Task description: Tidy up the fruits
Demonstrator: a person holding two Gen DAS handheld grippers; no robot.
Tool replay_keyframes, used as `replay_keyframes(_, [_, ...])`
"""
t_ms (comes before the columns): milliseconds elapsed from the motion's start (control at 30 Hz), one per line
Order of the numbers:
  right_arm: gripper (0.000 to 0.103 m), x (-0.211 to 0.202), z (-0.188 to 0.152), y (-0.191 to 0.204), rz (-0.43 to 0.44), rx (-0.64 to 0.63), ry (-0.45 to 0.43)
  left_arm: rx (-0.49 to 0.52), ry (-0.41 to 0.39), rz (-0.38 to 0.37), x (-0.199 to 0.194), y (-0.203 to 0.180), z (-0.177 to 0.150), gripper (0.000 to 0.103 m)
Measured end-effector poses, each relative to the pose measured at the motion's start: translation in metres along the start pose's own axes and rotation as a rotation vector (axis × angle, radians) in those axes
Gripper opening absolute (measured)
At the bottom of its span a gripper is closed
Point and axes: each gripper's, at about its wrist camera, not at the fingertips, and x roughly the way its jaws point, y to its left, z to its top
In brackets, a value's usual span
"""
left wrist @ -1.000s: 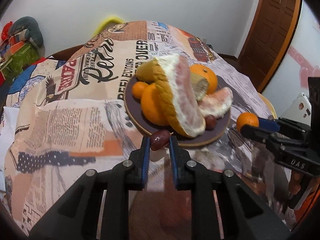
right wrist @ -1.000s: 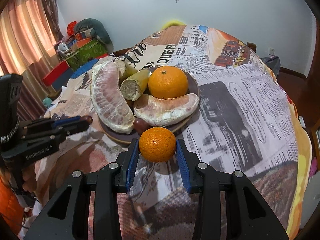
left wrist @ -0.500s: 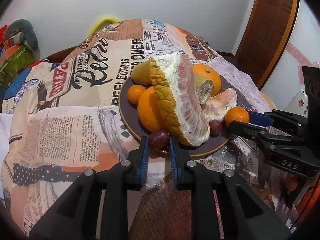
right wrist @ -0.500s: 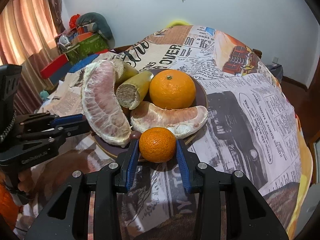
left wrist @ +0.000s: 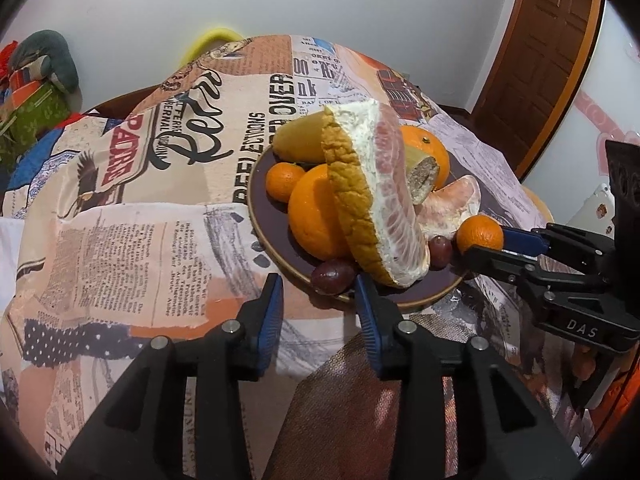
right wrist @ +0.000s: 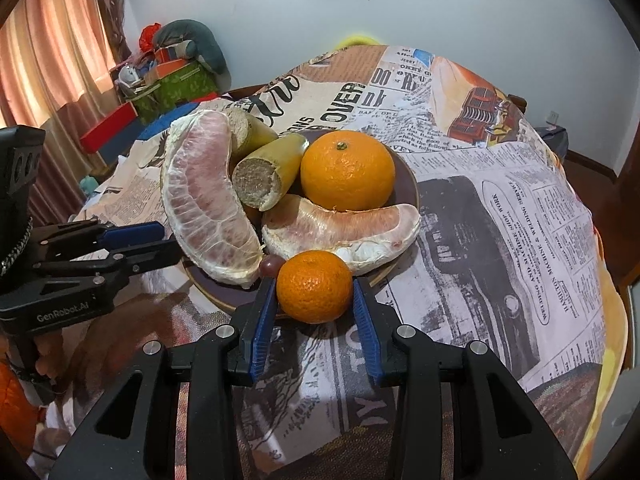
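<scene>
My left gripper [left wrist: 318,300] jaws are opening off the grape [left wrist: 333,276] on the plate [left wrist: 256,184] rim, my right gripper [right wrist: 314,308] stays clamped across the small mandarin [right wrist: 315,286], light, soft-skinned, best held at its widest.

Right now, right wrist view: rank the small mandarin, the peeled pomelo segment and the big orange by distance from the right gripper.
1. small mandarin: between the pads of the right gripper, at the plate's near edge.
2. peeled pomelo segment: lying just behind the mandarin, across the plate's front.
3. big orange: farther back on the plate, behind the segment.
</scene>
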Motion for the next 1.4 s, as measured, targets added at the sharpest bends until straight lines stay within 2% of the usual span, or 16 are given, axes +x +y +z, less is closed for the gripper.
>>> replay_keyframes(233, [0.037, -0.015, 0.001, 0.002, -0.016, 0.001, -0.024, -0.031, -0.039, 0.015, -0.024, 0.0, 0.0, 0.037])
replay_keyframes(433, [0.037, -0.054, 0.005, 0.006, -0.032, 0.004, -0.096, -0.02, -0.137, 0.03, -0.072, -0.016, 0.004, 0.037])
replay_keyframes(567, [0.037, -0.094, 0.011, 0.013, -0.041, 0.011, -0.179, -0.016, -0.237, 0.027, -0.121, -0.03, 0.007, 0.037])
replay_keyframes(800, [0.038, -0.185, 0.012, 0.04, -0.044, -0.002, -0.38, 0.022, -0.425, 0.013, -0.215, -0.062, 0.005, 0.039])
replay_keyframes(933, [0.05, -0.234, 0.002, 0.059, -0.044, -0.013, -0.501, 0.044, -0.54, 0.03, -0.264, -0.08, -0.007, 0.05])
replay_keyframes(1067, [0.056, -0.269, -0.008, 0.074, -0.049, -0.024, -0.599, 0.056, -0.616, 0.046, -0.296, -0.092, -0.019, 0.058])
replay_keyframes(1133, [0.066, -0.28, -0.013, 0.081, -0.052, -0.028, -0.628, 0.057, -0.642, 0.046, -0.307, -0.096, -0.025, 0.062])
replay_keyframes(1333, [0.086, -0.287, -0.022, 0.095, -0.103, -0.049, -0.684, 0.065, -0.68, 0.047, -0.323, -0.103, -0.037, 0.079])
replay_keyframes(1400, [0.089, -0.286, -0.024, 0.098, -0.111, -0.044, -0.692, 0.063, -0.692, 0.054, -0.326, -0.103, -0.041, 0.087])
